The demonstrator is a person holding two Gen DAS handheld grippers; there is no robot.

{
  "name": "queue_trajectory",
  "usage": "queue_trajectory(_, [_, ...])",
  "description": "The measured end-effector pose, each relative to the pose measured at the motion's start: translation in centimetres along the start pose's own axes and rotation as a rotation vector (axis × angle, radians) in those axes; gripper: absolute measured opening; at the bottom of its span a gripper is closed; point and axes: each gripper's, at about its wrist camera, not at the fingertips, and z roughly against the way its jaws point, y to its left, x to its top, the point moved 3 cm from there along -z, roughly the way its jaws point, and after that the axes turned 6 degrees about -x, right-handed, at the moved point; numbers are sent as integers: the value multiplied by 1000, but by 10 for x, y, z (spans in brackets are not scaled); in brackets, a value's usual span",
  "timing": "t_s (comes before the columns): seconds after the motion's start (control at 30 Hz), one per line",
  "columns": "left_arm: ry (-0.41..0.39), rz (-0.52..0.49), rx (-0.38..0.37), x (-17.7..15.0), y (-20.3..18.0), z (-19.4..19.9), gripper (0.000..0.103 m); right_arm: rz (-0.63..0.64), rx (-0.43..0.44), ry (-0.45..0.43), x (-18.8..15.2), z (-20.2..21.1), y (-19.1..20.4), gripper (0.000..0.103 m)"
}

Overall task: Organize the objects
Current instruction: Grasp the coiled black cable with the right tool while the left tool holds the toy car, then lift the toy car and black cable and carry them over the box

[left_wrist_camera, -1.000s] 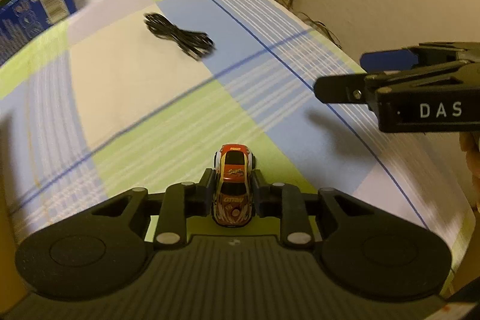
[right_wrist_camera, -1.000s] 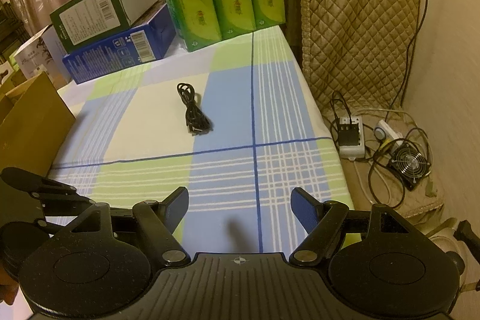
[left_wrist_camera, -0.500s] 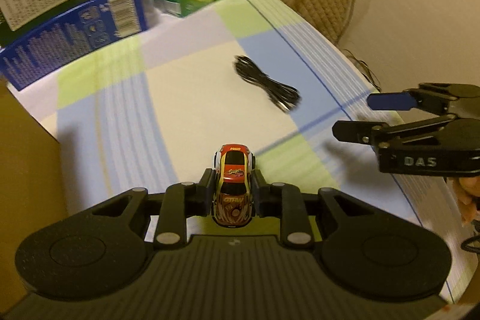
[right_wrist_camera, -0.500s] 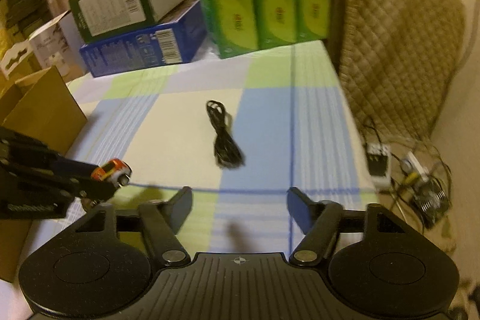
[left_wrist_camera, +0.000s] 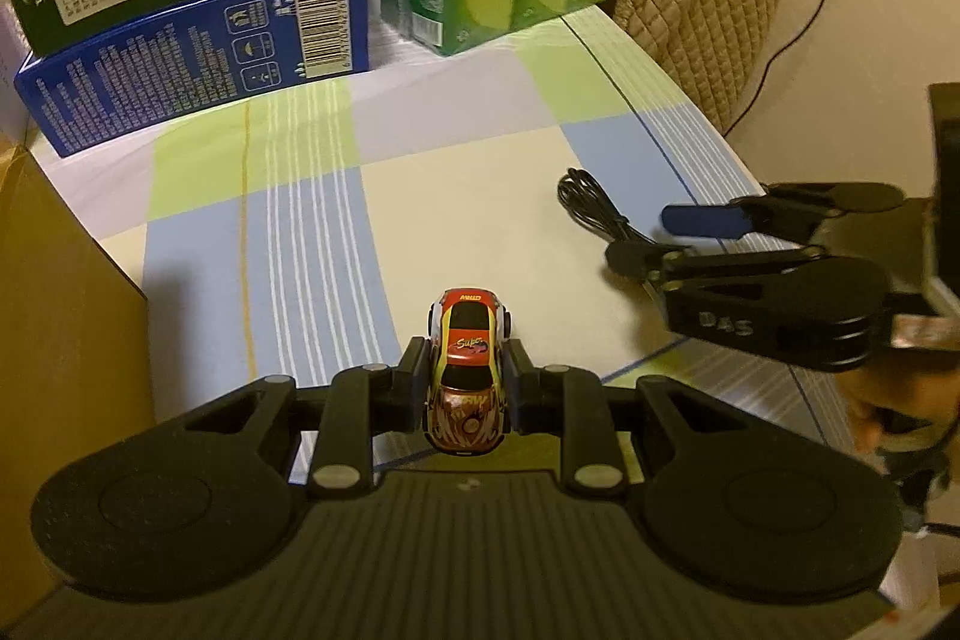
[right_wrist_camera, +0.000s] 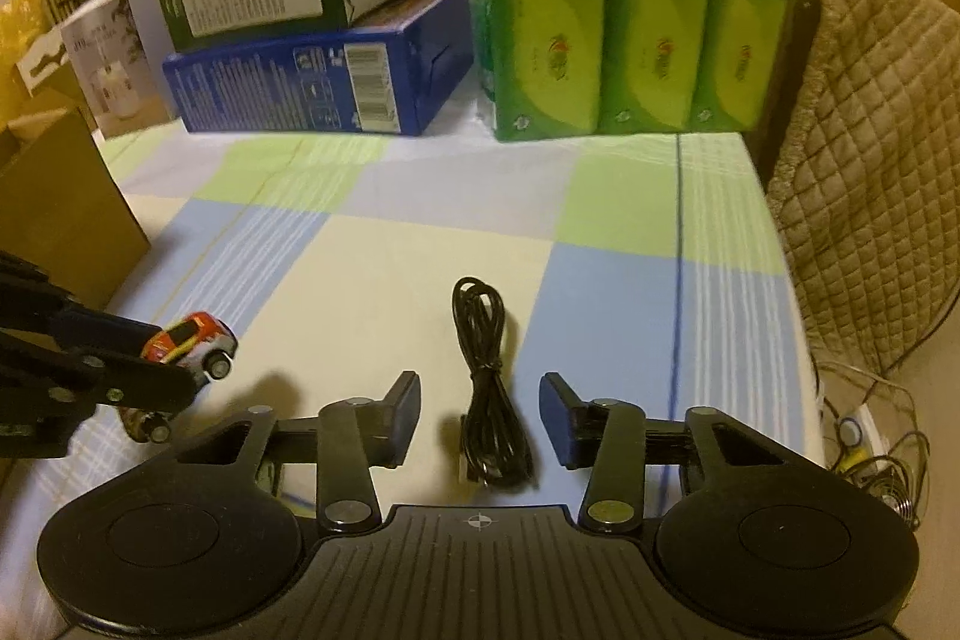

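Gripping toy car [left_wrist_camera: 468,370] in left gripper [left_wrist_camera: 468,376], right gripper [right_wrist_camera: 479,415] spread, checked tablecloth [right_wrist_camera: 420,232]

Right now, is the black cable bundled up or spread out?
Bundled. The black cable lies coiled in a narrow hank, cinched near its middle, on the tablecloth between the open right gripper's fingers.

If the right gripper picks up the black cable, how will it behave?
The black cable is probably light and floppy: it is a thin bundle. The tie at its middle should keep it together, though the looped ends may droop. It lies flat between the open right gripper, so it seems unlikely to roll.
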Motion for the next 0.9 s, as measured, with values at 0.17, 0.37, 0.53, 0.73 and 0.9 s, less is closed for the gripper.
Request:
queue_trajectory(0.17, [1,15,1,-2,5,-2,21,14,-22,21,4,-21,5,31])
queue_trajectory(0.37, [-1,20,-5,-3,5,0,21,-3,-57,29,4,-17,7,10])
queue_trajectory(0.53, [-20,16,-17,-7,-4,10,21,-31,-56,33,-8,9,13,10])
queue_trajectory(0.73, [-27,24,-42,-21,-19,31,21,-94,-57,32,-28,62,23,10])
queue_trajectory(0.9, [-44,30,-60,-38,-33,63,21,-111,-53,11,-42,115,38,10])
